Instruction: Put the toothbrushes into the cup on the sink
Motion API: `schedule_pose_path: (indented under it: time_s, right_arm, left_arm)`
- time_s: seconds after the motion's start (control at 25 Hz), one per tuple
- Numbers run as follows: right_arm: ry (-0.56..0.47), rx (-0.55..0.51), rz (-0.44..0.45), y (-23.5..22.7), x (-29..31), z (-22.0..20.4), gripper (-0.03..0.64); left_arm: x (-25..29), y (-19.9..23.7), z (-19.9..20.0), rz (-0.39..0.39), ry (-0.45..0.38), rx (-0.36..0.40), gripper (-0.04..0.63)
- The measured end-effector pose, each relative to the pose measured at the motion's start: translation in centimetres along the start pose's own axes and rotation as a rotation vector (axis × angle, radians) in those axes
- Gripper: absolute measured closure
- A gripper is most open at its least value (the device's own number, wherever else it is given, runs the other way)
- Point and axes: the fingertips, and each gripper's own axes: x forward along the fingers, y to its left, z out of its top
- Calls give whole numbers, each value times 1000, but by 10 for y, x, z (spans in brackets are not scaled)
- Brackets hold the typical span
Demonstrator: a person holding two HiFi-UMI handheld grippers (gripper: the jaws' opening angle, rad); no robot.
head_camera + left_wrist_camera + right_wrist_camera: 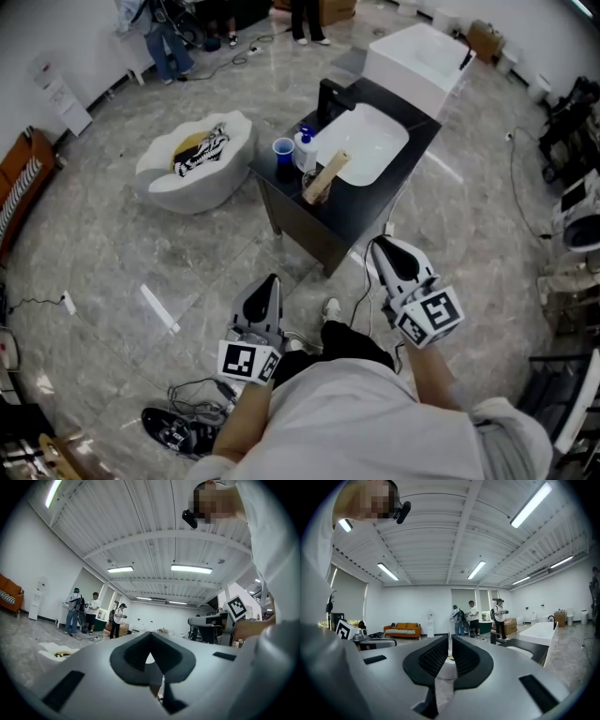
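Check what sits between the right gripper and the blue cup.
Head view: bare floor, then the black counter edge, a tan leaning bundle, and a white bottle beside the cup.

Right claw (449, 641): jaws closed together, nothing between them. Beyond the tips: sink (525, 651) at right, three standing people (473, 617) at centre, orange sofa (402, 629) far left.

The person wears a pale grey shirt (366, 412) and dark trousers (352, 339); the left claw (272, 281) and right claw (382, 248) are grey, with black-and-white marker cubes (433, 314).
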Motion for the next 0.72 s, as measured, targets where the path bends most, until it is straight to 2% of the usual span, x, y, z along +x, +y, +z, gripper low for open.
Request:
schedule_pose_path:
  time_s: [0.36,0.72]
  right_arm:
    - [3,20,30,7,10,-8,566]
    - [4,12,15,8,6,-8,566]
  left_arm:
    - [3,1,-3,-5,13,4,592]
    - [6,-1,-6,-27,12,-4,592]
